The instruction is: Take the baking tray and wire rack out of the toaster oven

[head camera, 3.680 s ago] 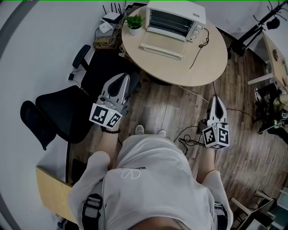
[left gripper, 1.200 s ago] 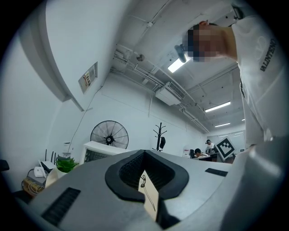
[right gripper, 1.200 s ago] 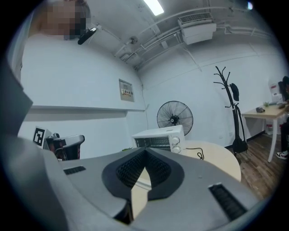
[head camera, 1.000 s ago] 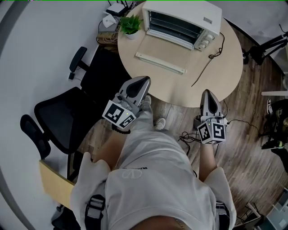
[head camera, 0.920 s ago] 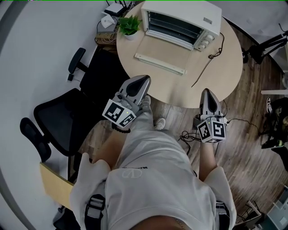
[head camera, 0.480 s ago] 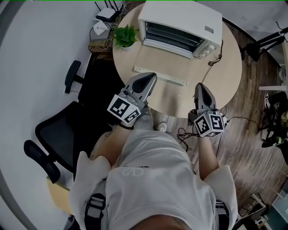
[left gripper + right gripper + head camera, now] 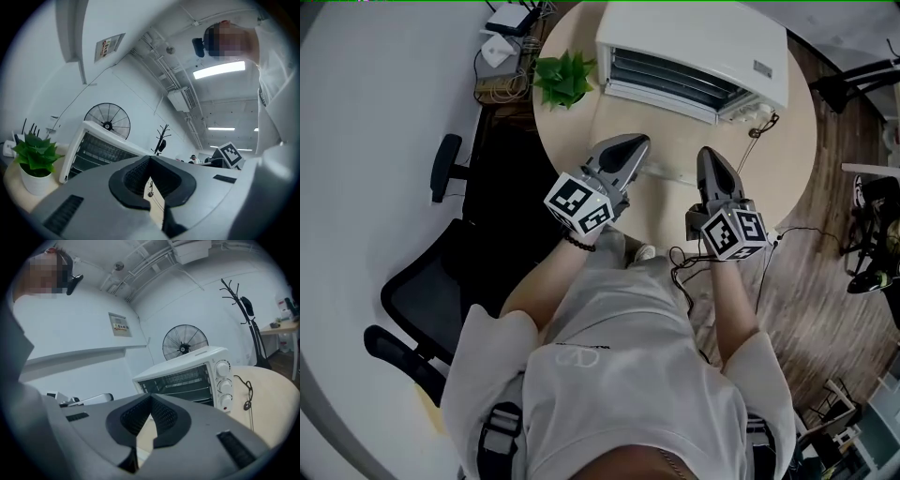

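Left gripper (image 7: 632,142) and right gripper (image 7: 707,155) hang closed and empty over the table (image 7: 567,131), so spread your jaws before entering the open toaster oven (image 7: 694,47), stay level, and pinch the wire rack (image 7: 185,383) inside; the baking tray hardly shows.

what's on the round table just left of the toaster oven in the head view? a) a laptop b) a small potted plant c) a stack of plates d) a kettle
b: a green potted plant stands on the table just left of the toaster oven in the head view, and the left gripper view shows its white pot beside the oven.
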{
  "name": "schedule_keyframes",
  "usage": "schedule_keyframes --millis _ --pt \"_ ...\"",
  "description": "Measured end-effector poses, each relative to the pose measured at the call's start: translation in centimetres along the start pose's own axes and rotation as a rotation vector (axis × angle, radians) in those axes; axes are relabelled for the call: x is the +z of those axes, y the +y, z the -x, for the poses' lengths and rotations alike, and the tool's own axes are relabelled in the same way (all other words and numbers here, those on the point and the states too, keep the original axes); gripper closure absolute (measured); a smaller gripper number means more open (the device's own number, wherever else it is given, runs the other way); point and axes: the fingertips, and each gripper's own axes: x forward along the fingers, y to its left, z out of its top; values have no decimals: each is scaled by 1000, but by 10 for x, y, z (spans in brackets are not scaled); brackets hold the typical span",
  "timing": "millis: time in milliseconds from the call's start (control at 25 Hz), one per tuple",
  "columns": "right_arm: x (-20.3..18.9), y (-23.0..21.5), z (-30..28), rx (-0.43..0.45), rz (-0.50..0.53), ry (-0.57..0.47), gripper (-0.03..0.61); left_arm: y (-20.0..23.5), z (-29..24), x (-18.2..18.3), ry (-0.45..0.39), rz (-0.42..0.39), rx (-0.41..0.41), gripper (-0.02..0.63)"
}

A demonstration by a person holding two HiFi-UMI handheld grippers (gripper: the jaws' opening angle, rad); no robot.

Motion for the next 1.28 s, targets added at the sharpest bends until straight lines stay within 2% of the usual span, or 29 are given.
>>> schedule_keyframes --millis 160,320,600,640,760,920,1120,1280 --pt "-6 -14 -29 -9 -50 7 583 25 -21 -18 10 68 21 612" --pt "-14 -32 -53 -9 -138 13 583 54 -40 -34 -10 180 73 611" --pt "-28 -68 -93 11 -316 18 581 90 -78 -63 -10 302 117 589" --pt "-29 -74 -100 19 -346 18 530 94 -85 -68 -6 314 120 584" --pt "-32 -90 -117 29 -412 12 517 107 -103 -82 -3 352 134 559" --pt "-40 -111 -135 20 -487 10 517 130 -119 -94 -35 449 176 520" --pt "-46 -136 -155 0 -612 -17 517 162 -135 -101 -92 553 230 518" --pt "-49 -150 -165 -16 -694 -47 517 175 -149 -105 -109 585 242 515"
